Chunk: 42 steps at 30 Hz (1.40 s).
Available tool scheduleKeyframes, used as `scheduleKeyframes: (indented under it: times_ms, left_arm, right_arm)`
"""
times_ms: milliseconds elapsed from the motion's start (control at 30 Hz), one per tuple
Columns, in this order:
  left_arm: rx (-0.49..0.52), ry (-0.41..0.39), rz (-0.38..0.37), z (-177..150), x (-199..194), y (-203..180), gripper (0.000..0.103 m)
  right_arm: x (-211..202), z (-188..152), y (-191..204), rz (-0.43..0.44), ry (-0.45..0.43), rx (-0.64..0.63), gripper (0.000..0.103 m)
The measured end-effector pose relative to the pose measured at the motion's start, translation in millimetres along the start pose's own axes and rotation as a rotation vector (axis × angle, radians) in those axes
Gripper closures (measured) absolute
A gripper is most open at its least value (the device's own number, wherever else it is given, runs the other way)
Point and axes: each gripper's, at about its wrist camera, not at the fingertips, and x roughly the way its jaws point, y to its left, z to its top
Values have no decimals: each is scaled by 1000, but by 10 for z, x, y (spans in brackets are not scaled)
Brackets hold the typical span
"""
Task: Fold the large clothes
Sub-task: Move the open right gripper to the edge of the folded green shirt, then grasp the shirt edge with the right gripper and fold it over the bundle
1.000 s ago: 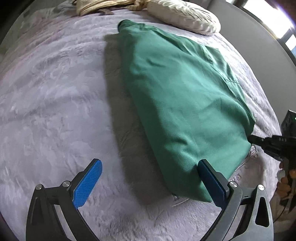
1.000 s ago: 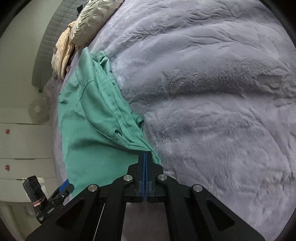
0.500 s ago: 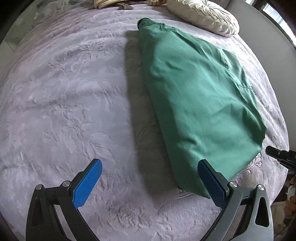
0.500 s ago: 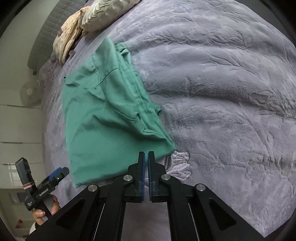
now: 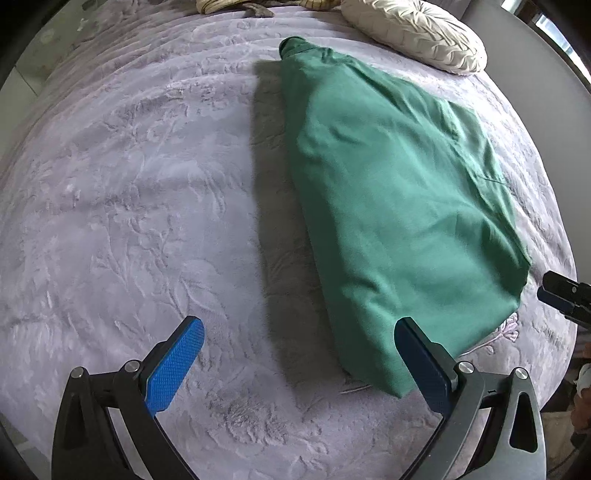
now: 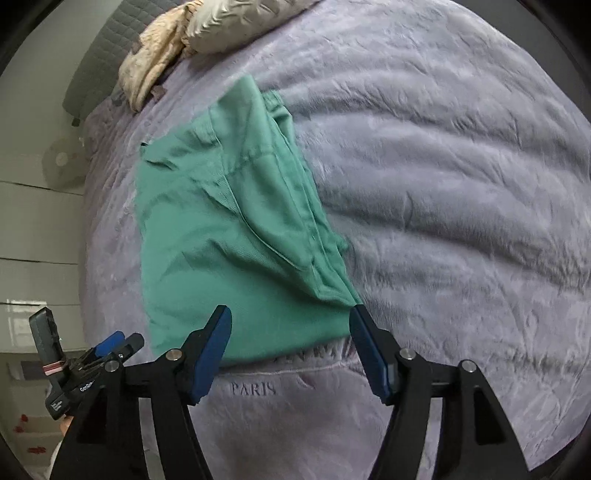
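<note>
This is a bedroom in a home. A wide bed (image 6: 461,184) fills both views, covered by a plush lilac-grey blanket (image 5: 129,184) with an embossed leaf pattern and the word "PARIS" stitched near its near edge. At the far end lie a cream pleated cushion (image 5: 413,33) and a crumpled beige cloth (image 6: 155,70), against a grey quilted headboard (image 6: 99,70). To the left a standing fan (image 6: 61,162) stands before white panelled cupboard fronts (image 6: 37,229). A green garment (image 5: 388,206) lies spread on the bed.
</note>
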Motion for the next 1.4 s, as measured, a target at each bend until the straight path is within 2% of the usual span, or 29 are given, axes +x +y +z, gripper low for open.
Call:
scheduleKeyframes:
  times_ms: [167,233,300,467,633,733,867,933,1000,1133,1267,1300,1333,1367,1400]
  left_arm:
    - [24,3,-11,71,7,-107,0]
    - [34,-8,-6,115,8,-128,0]
    - [20,-22,-23,188,5,-111,0]
    - [-65,-8,-158,393,101,84,0]
    - [-71,30,-231,531,351,130,0]
    - [-70,53,-321,582,535,103,0]
    - [-74,87,-445,639,795,24,0]
    - [-66,85,-475,680,863,-33,0]
    - [-53,80,-488,740,912,-112,0]
    - [-45,84,-452,807,987,-240,0]
    - [-33,94,-454,841,1025,-242,1]
    - [-30,88,-448,842,1006,-245,9]
    - [-20,76,-436,833,973,-248,14]
    - [0,57,-427,817,917,-244,25]
    - [12,41,-420,802,867,-239,34]
  right_arm:
    - [51,110,-20,1,12,-6,32]
    - [73,169,-34,6,8,-5,26]
    - [78,222,-30,18,-6,-14,24]
    - [109,411,-34,18,-28,-39,23]
    - [259,663,-87,86,-6,-27,23]
    - [407,836,-89,149,9,-48,23]
    - [706,1091,-75,192,43,-97,23]
    - [859,1218,-81,230,67,-104,23]
    - [963,1311,-76,269,78,-100,23]
    - [1098,1448,65,357,97,-122,18]
    - [1282,1525,172,366,116,-116,18]
    - [1291,1537,180,364,112,-103,18]
    - [1298,1550,187,355,107,-82,22]
    - [1294,1548,190,344,102,-69,46]
    - [1292,1547,200,328,100,-61,64]
